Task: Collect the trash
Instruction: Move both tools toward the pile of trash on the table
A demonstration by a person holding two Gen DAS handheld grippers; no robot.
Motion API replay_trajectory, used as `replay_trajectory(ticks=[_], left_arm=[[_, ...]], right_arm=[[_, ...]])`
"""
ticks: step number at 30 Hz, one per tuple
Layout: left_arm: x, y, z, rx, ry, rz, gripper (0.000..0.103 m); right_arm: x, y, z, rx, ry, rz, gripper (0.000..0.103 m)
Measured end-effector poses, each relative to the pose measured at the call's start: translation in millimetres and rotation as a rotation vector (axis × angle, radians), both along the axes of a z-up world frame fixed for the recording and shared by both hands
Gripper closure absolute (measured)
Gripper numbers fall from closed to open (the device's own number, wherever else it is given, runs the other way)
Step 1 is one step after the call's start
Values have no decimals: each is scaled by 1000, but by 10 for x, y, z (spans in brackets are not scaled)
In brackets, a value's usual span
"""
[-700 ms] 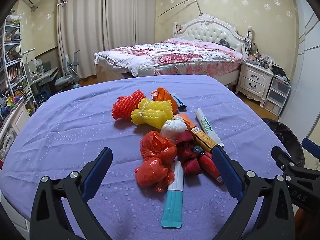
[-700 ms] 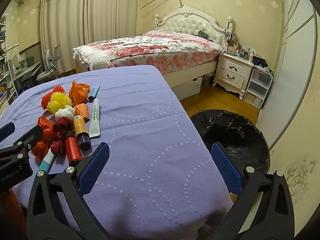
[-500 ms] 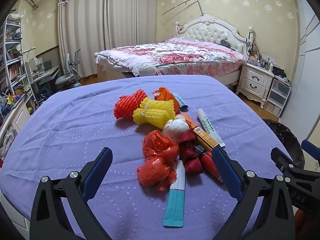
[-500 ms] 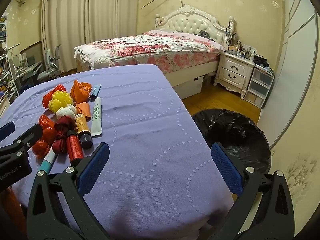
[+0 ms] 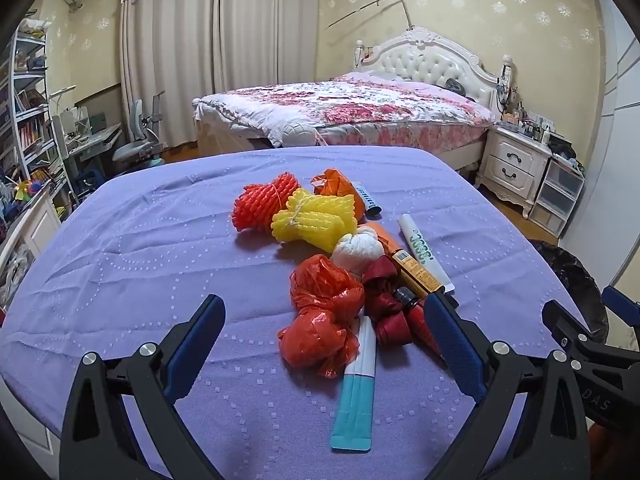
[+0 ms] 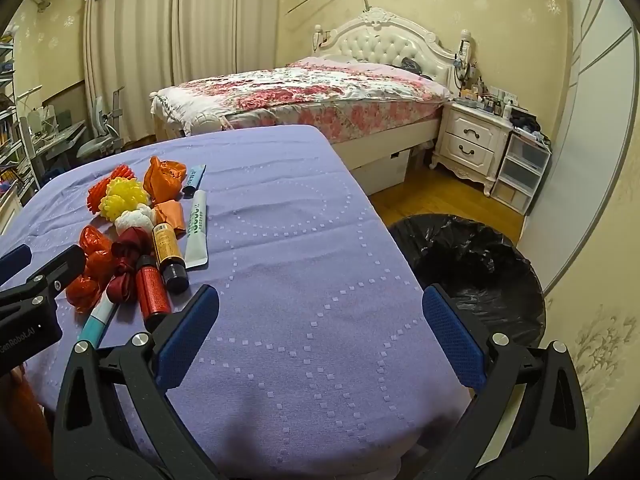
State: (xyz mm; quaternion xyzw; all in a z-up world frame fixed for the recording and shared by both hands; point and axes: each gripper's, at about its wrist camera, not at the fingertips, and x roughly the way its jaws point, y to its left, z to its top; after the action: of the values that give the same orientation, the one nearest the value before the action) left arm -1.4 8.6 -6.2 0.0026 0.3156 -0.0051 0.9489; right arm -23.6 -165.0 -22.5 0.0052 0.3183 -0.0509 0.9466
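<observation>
Hovering with jaws spread wide and empty, the left gripper [image 5: 322,350] and right gripper [image 6: 320,334] have collected nothing: trash pile [image 5: 344,264] untouched, black-lined bin [image 6: 476,268] apparently empty.

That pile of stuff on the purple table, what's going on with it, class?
A person holds two grippers over a purple-covered table, about to clear trash. Both the left gripper and the right gripper are open and hold nothing. The trash is untouched: red plastic bags, yellow foam netting, orange-red netting, a white tube and small bottles. A bin lined with a black bag stands on the floor beside the table, apparently empty.
</observation>
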Motion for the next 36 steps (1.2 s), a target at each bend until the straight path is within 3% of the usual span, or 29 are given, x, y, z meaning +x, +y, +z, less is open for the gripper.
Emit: replay_trajectory(ticks=[25, 36], left_arm=[[-48, 38, -200, -3, 21, 11, 6], [-24, 49, -109, -3, 35, 15, 6]], right_arm=[[-21, 58, -82, 13, 17, 8, 4], [-15, 51, -86, 17, 20, 9, 4]])
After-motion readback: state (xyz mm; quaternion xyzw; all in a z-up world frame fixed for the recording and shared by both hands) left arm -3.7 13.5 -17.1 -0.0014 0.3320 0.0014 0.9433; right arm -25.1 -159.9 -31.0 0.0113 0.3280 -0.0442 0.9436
